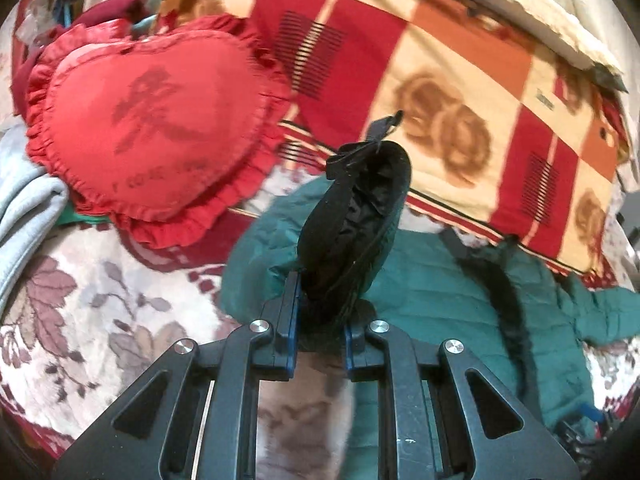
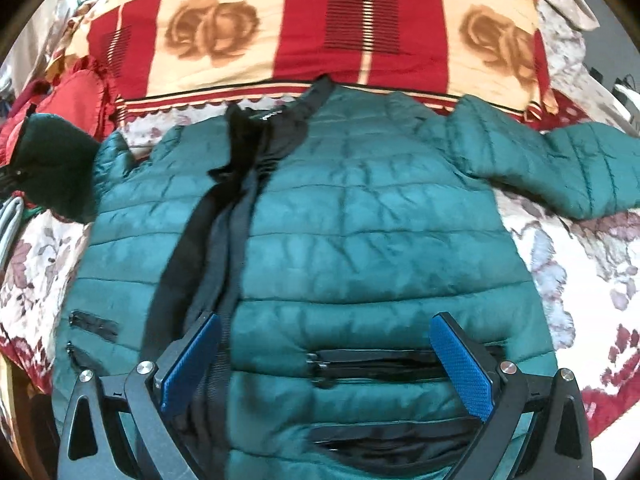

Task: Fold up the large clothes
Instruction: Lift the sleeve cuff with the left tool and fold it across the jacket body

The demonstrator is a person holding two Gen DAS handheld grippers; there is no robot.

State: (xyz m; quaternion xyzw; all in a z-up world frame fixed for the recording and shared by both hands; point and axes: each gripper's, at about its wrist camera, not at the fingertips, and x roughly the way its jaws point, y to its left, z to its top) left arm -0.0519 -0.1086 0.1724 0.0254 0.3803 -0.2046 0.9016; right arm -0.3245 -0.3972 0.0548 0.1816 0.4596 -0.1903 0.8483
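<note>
Left wrist view: the left gripper [image 1: 320, 320] pinches a dark green quilted jacket's sleeve cuff [image 1: 356, 216], lifted ahead of its fingers, likely to fold inward.

Right wrist view: the right gripper [image 2: 326, 364] hovers wide apart, empty, above the jacket [image 2: 360, 216] spread flat on a floral bedspread [image 2: 580, 264].

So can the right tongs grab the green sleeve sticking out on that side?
Probably yes. The right tongs are open and hold nothing, hovering over the jacket. The sleeve lies flat on the bedspread with nothing on top, so the way looks free.
</note>
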